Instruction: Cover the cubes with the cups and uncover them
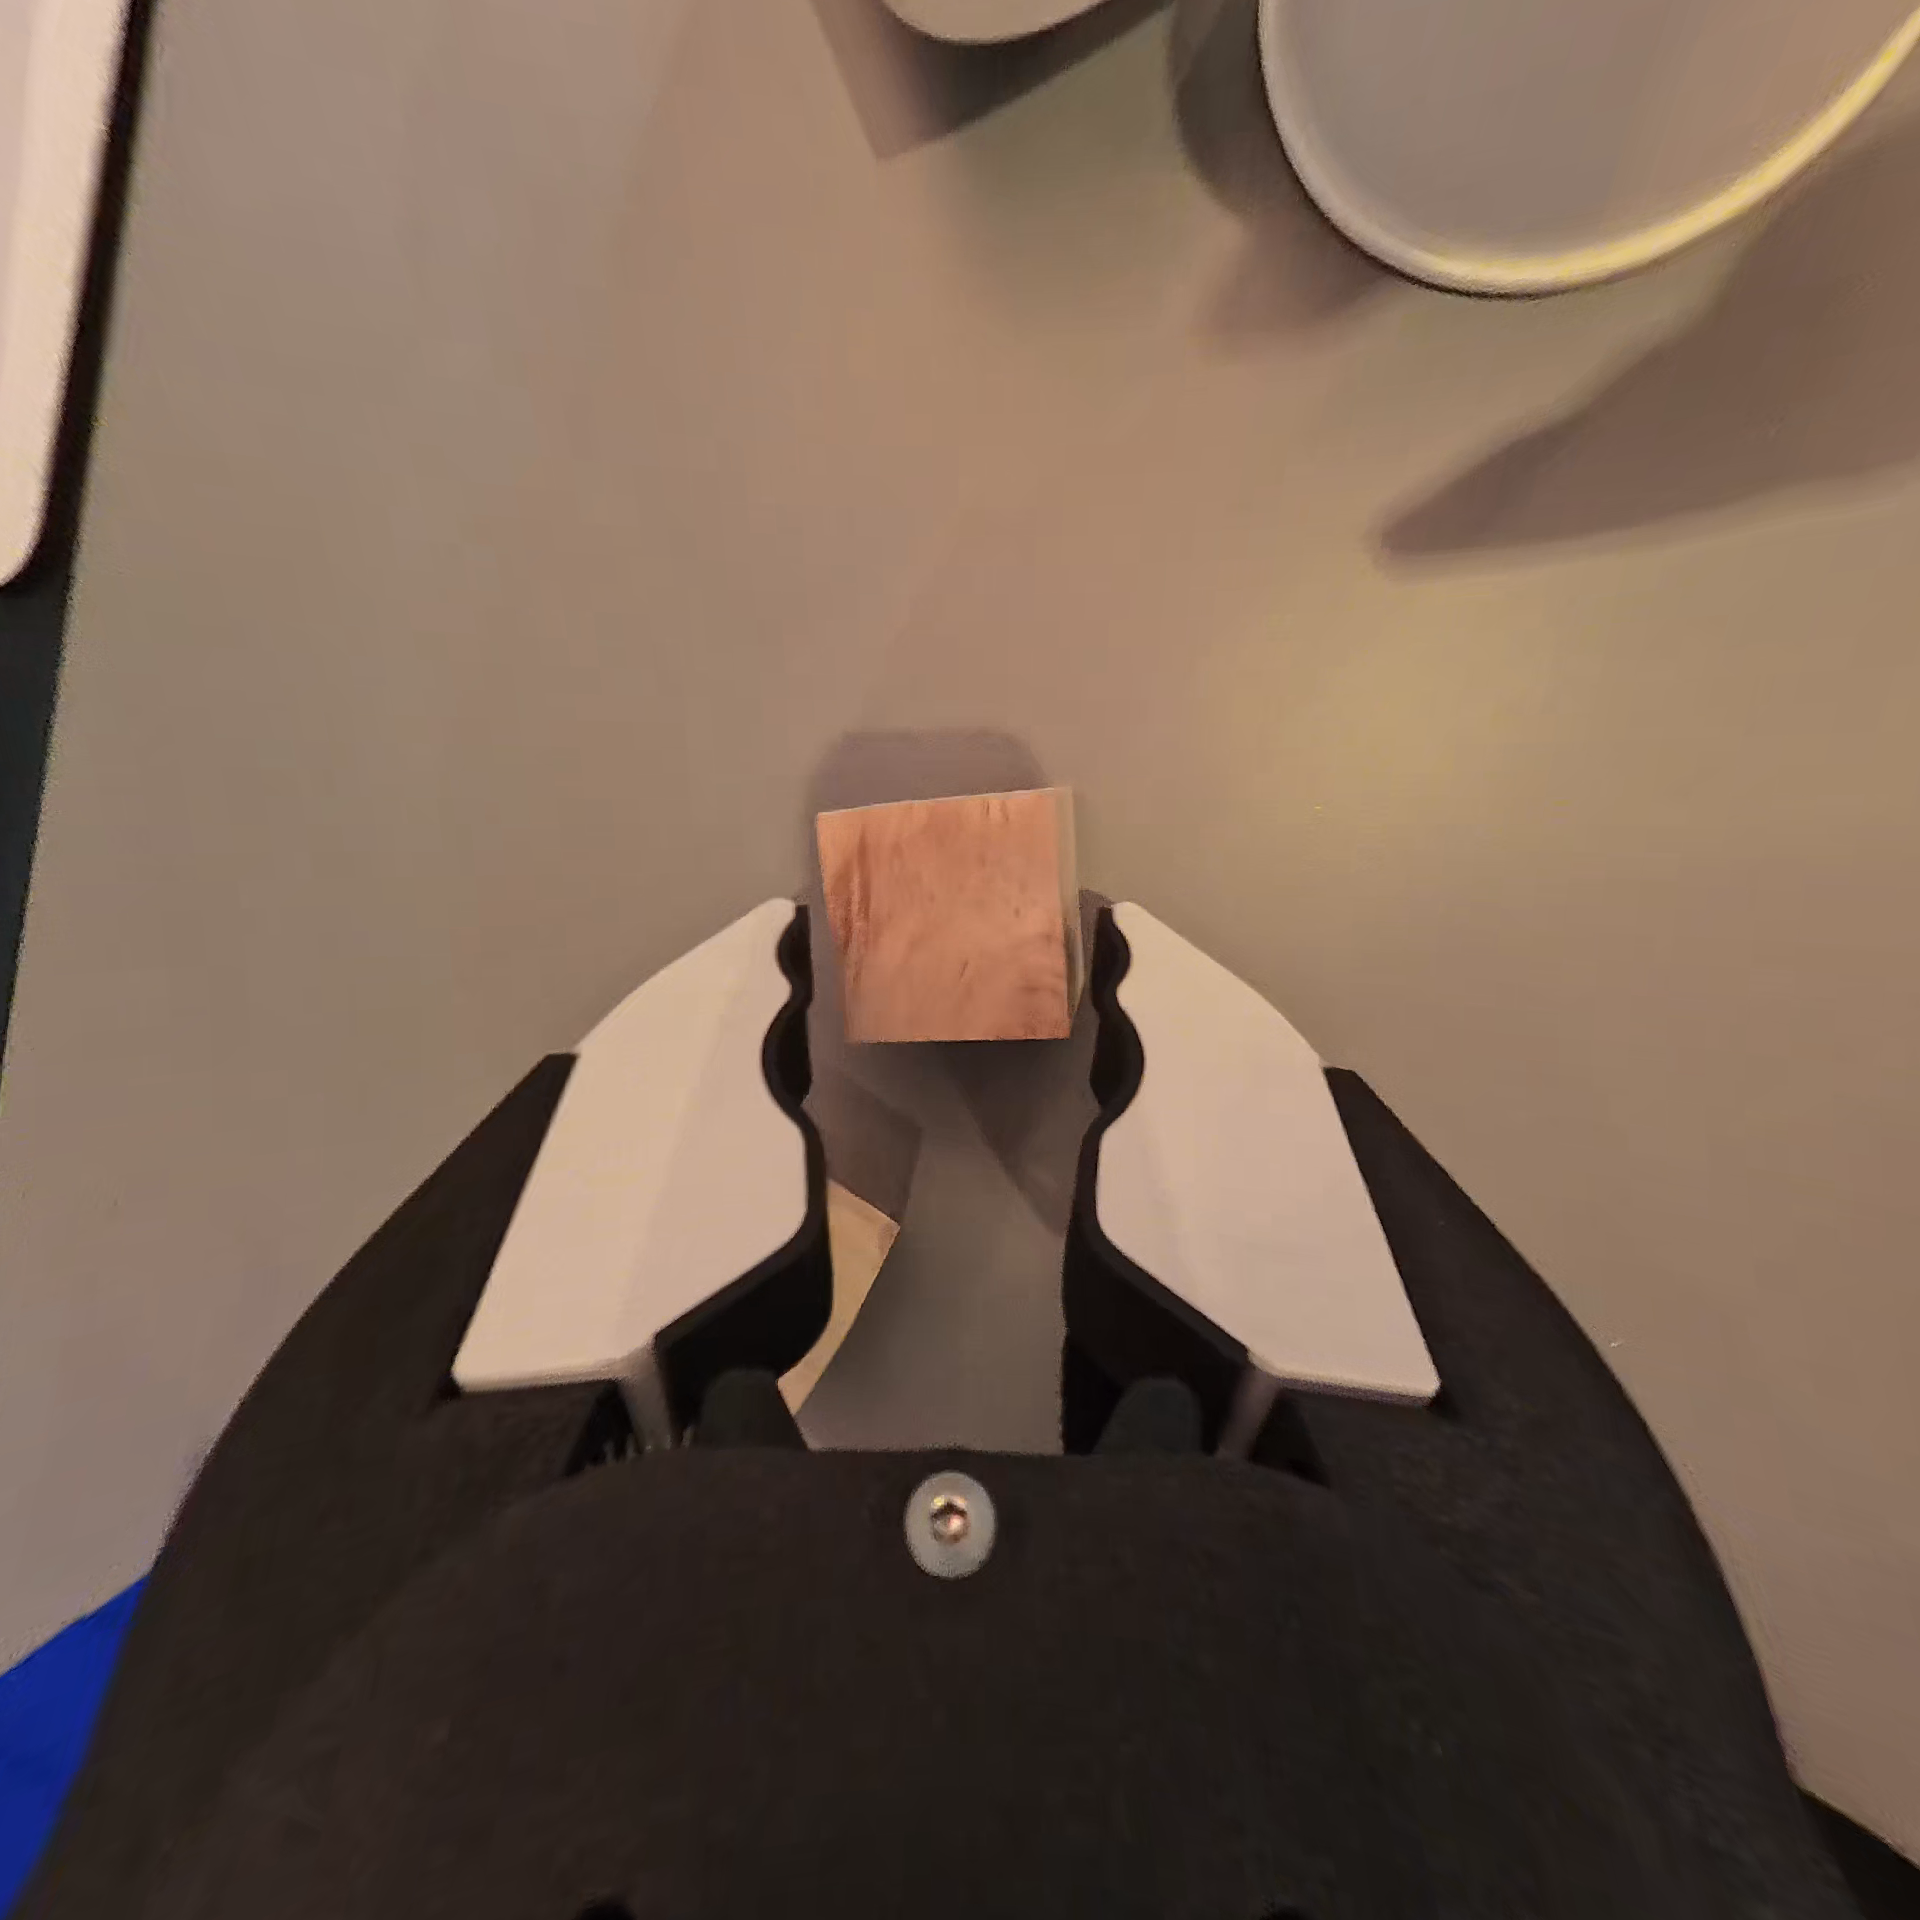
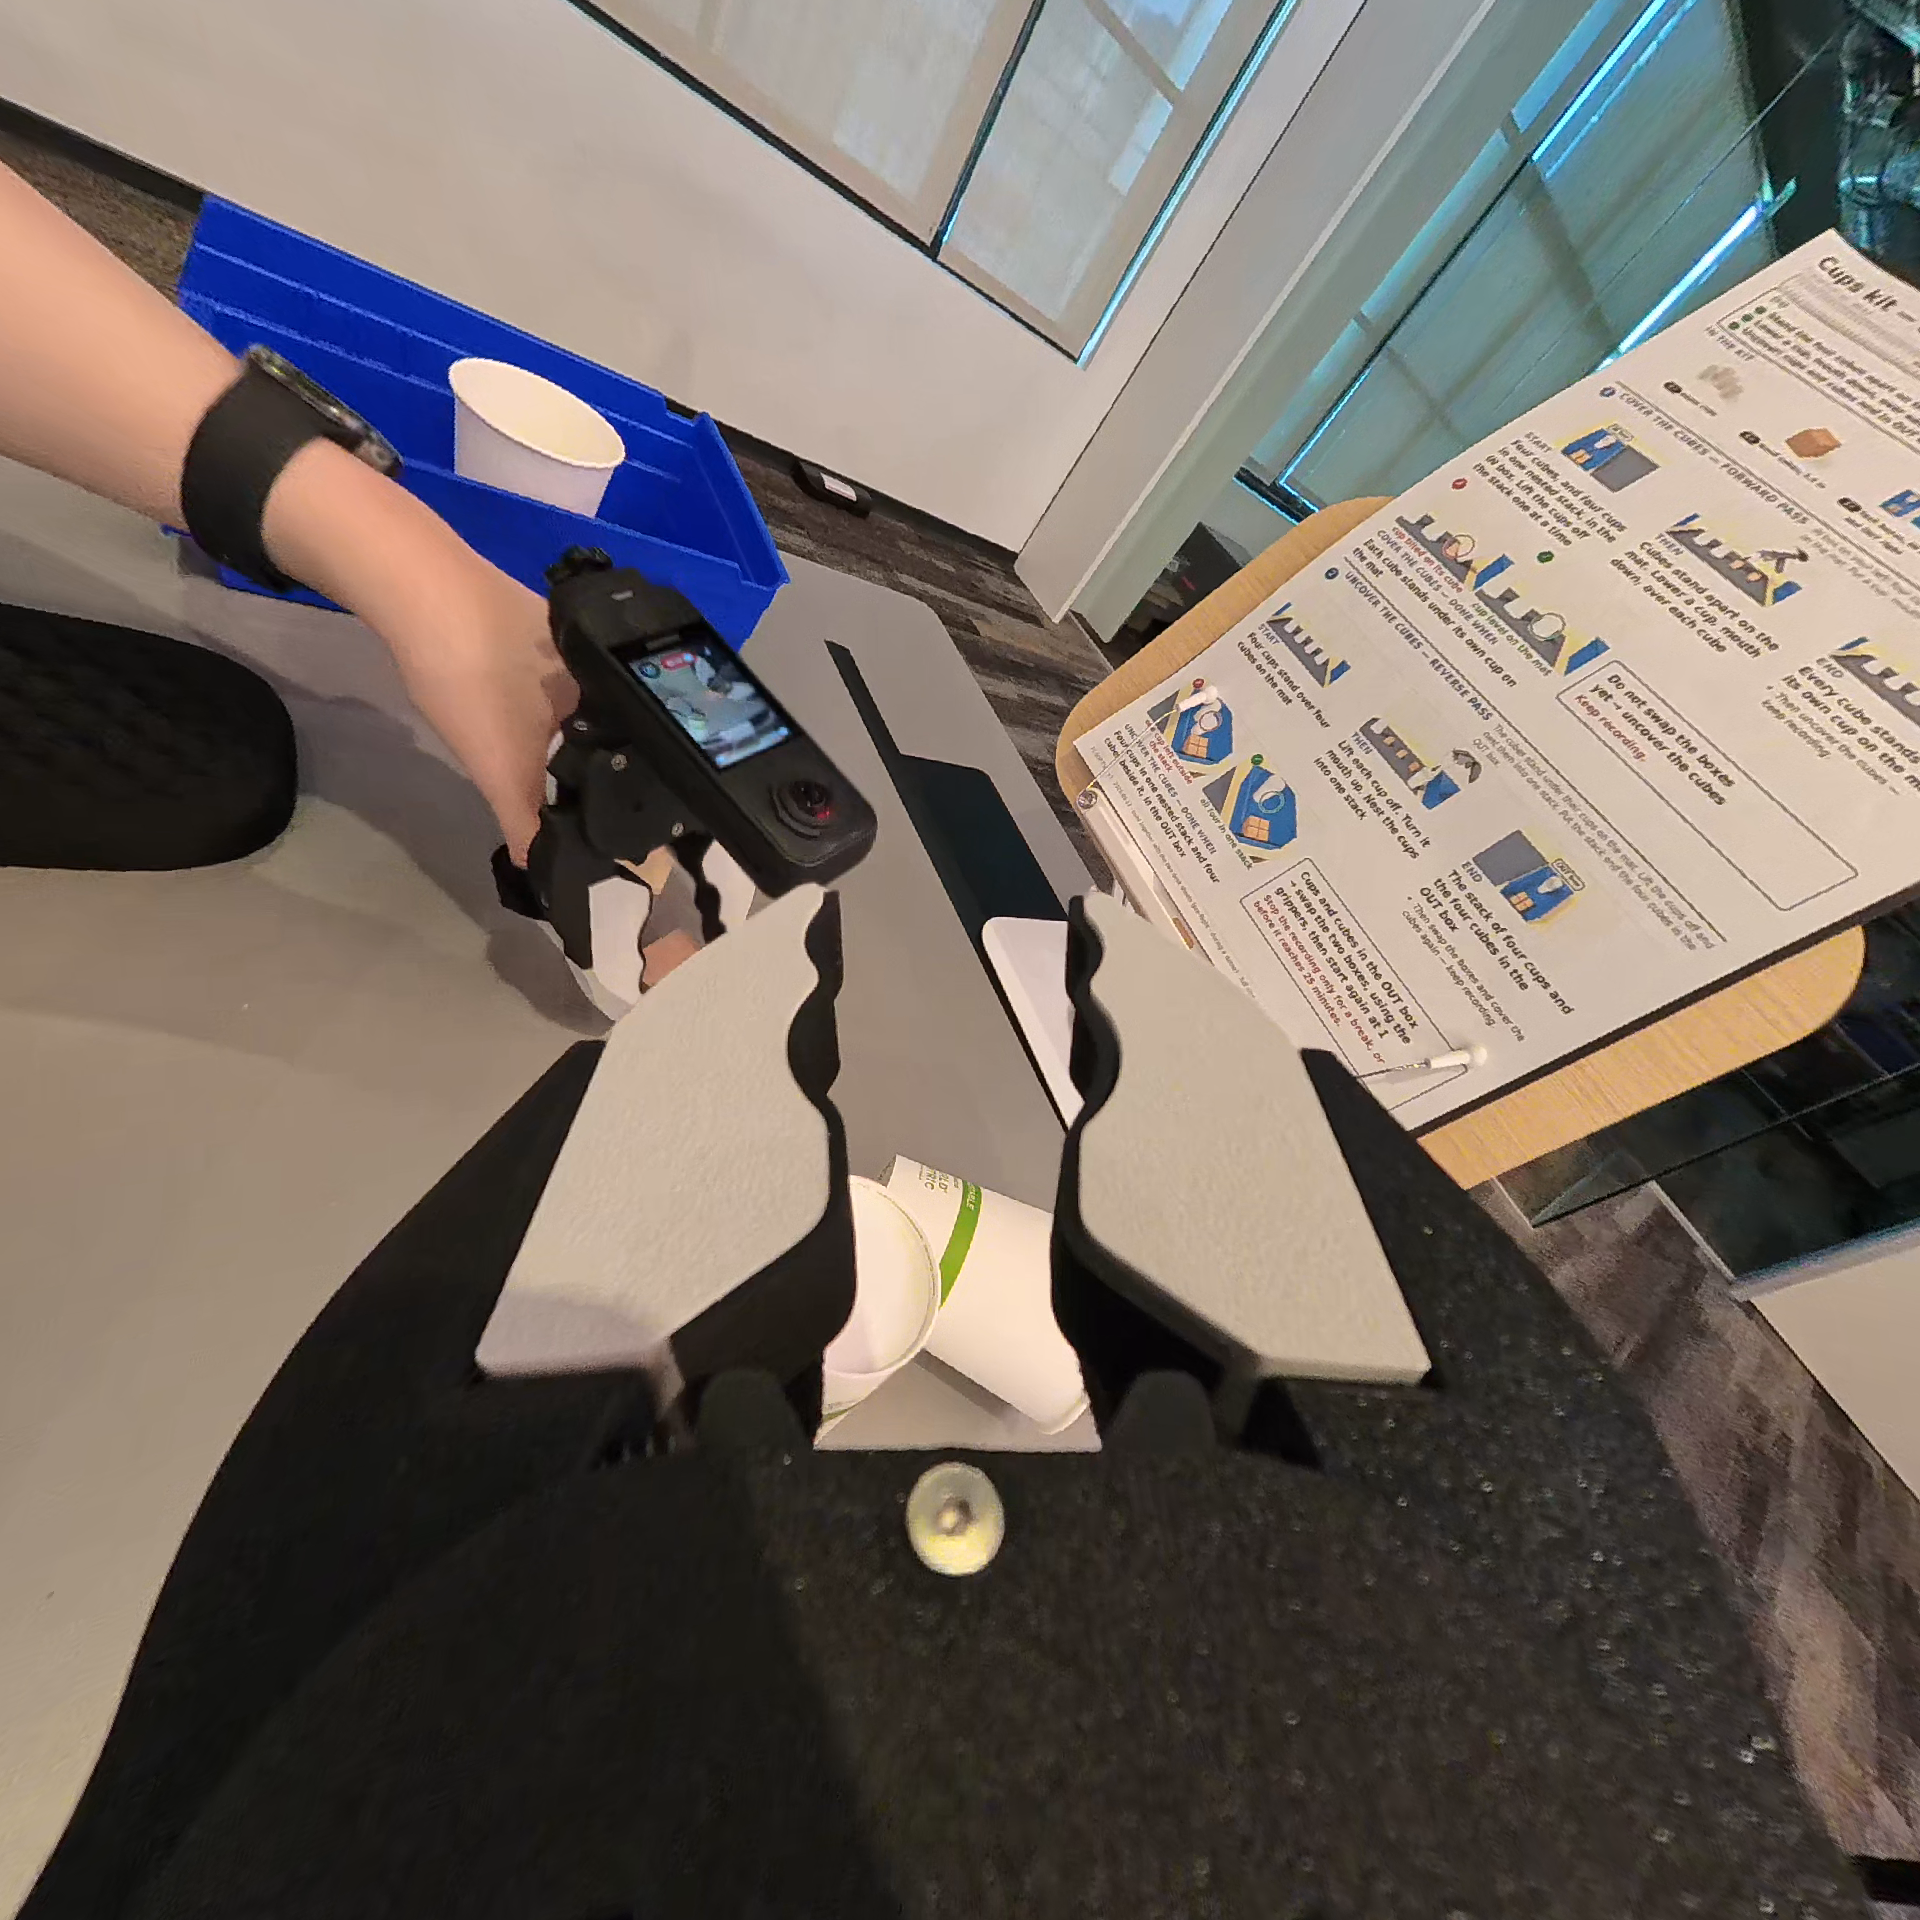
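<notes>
My left gripper [image 1: 948, 920] points down at the grey mat [image 1: 416, 623] with its jaws shut on a wooden cube [image 1: 945, 935] at the fingertips, close above the mat. A second pale cube [image 1: 854, 1273] lies on the mat under the left finger, partly hidden. Two white paper cups [image 1: 1538, 135] lie at the top edge. In the right wrist view my right gripper [image 2: 951, 914] is open and empty above two tipped-over cups [image 2: 977, 1299], one with a green band. The left gripper [image 2: 665, 940] shows there too, held by a hand.
A blue bin [image 2: 416, 343] with a white cup [image 2: 535, 436] in it stands at the far left of the table. An instruction sheet [image 2: 1558, 675] leans on a wooden stand to the right. A white flat object [image 2: 1023, 977] lies by the mat's edge. A black chair [image 2: 114, 748] is at left.
</notes>
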